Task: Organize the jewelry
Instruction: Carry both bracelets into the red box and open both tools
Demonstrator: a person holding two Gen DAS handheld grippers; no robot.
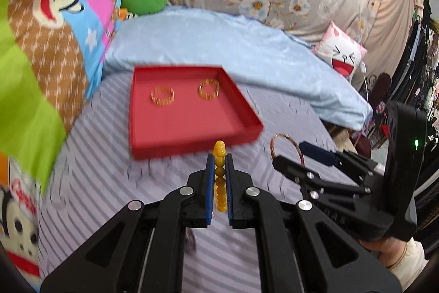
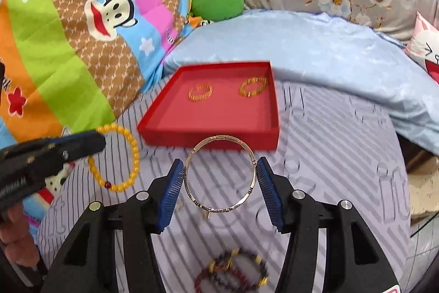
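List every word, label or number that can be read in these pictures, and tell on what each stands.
"nk", end of a cut-off word: cartoon quilt.
Red lettering on the same quilt, left wrist view: too blurred.
Raised letters on the right gripper body: too faint.

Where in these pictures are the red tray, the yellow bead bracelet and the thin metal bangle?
red tray (image 2: 208, 137): right wrist view, on its near outer wall.
yellow bead bracelet (image 2: 136, 155): right wrist view, on the beads of its right side.
thin metal bangle (image 2: 219, 137): right wrist view, on its far rim.
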